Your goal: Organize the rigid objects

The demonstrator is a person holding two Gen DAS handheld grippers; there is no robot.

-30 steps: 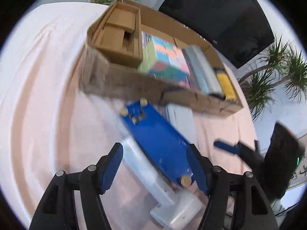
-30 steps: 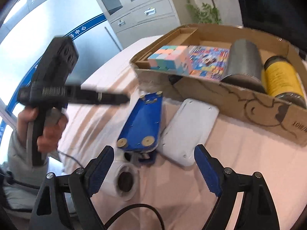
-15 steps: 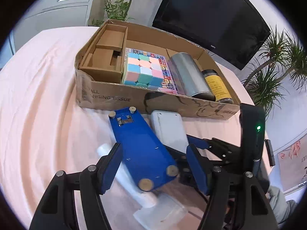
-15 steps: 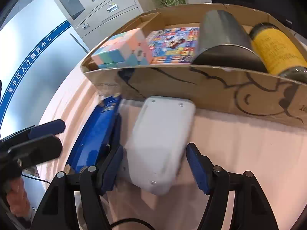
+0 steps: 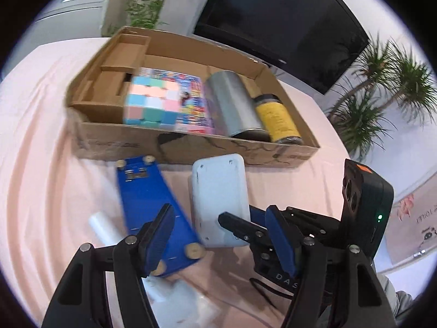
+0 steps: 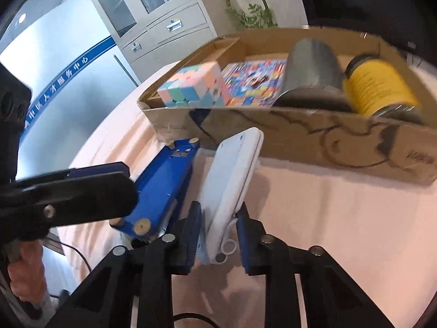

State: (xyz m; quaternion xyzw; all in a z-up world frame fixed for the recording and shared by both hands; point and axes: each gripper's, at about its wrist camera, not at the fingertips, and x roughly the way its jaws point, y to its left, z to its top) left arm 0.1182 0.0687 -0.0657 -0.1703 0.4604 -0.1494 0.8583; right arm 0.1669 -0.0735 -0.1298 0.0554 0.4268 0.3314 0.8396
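Cardboard box [image 6: 314, 136] on the pink tablecloth [image 6: 341, 218] already holds a pastel cube [image 6: 195, 86], metal can [image 6: 311, 73] and yellow jar [image 6: 378, 87]. Just in front lie a blue board [image 5: 147, 199] and a white flat device [image 6: 232, 172]. Right gripper [image 6: 218, 229] has just closed on the device's near end, tilting it on edge. Left gripper [image 5: 218, 235] half open, holding nothing, above the board. Best lifted clear of the box wall, level, then lowered into free floor space.

Right gripper [image 5: 262, 243] body reads "DAS"; elsewhere illegible.
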